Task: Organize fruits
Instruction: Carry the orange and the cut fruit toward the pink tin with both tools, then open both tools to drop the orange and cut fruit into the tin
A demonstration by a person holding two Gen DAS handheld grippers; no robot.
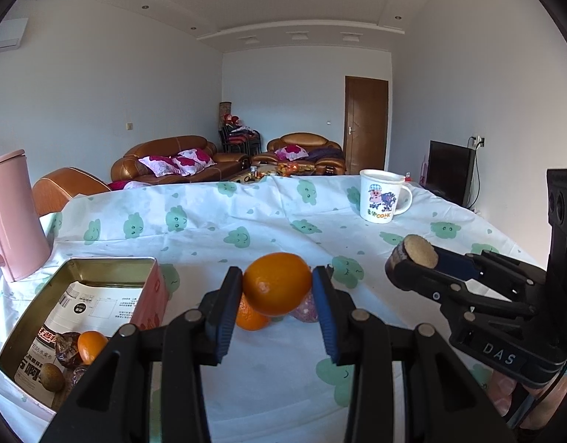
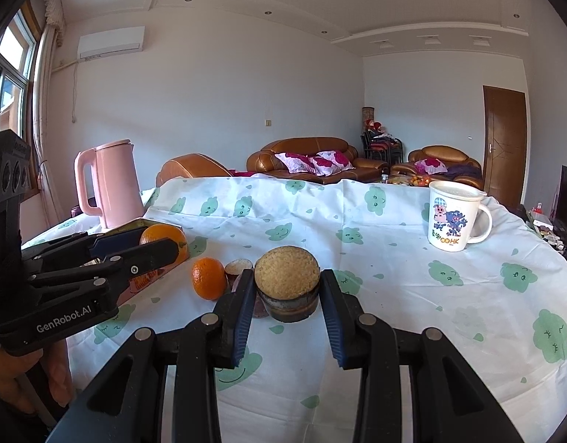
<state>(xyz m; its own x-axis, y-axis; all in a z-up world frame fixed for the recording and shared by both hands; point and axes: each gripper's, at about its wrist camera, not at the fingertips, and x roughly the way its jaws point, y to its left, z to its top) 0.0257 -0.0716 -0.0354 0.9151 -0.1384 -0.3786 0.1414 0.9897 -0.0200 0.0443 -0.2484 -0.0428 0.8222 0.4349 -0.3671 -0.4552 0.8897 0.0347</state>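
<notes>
My left gripper (image 1: 277, 282) is shut on an orange (image 1: 277, 283) and holds it above the table; the same gripper (image 2: 161, 245) and orange (image 2: 161, 238) show at the left of the right wrist view. My right gripper (image 2: 287, 284) is shut on a dark cut fruit half with a tan face (image 2: 287, 288), also visible in the left wrist view (image 1: 416, 258). A second orange (image 2: 208, 278) and purple-brown fruit pieces (image 2: 239, 269) lie on the cloth between the grippers. An open pink tin (image 1: 36, 336) at the left holds an orange (image 1: 90, 345) and several brown fruits.
A pink kettle (image 2: 113, 184) stands at the far left behind the tin. A white cartoon mug (image 2: 453, 217) stands at the far right. The table has a white cloth with green clouds (image 2: 449, 306). Sofas and a door are beyond.
</notes>
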